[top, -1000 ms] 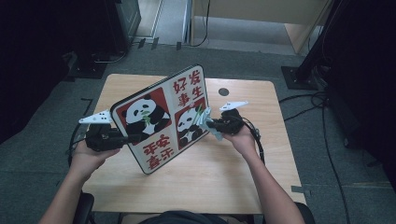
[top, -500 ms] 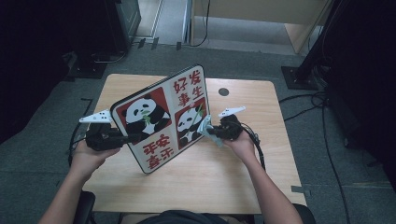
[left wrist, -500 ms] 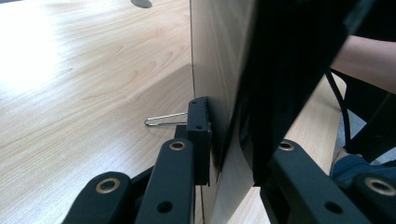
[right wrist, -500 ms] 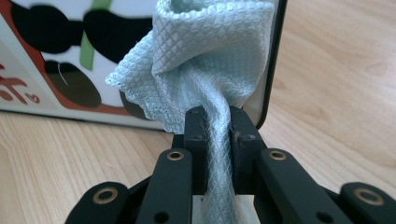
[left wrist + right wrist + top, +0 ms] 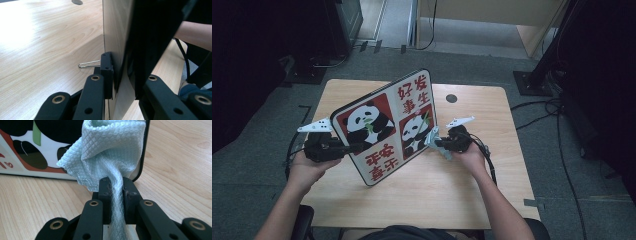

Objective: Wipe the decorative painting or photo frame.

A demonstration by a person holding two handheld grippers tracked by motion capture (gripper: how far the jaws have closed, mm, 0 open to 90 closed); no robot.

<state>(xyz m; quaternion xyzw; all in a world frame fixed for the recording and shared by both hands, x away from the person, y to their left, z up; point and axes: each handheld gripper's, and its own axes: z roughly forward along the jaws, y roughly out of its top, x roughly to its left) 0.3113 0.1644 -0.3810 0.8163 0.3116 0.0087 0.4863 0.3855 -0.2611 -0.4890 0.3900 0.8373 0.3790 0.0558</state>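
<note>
The cloth (image 5: pixel 432 138) has slid down the panda board (image 5: pixel 384 127).

Panda board (image 5: pixel 384 127): "好发事生" top; "平安喜乐" bottom

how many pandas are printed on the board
2. One panda sits in the red square at the upper left of the board. The other panda is in the red square at its lower right, beside the cloth.

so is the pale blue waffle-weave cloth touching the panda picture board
Touching: in the right gripper view the pale blue waffle-weave cloth bunches flat against the glossy panda picture board, no gap between.
</note>
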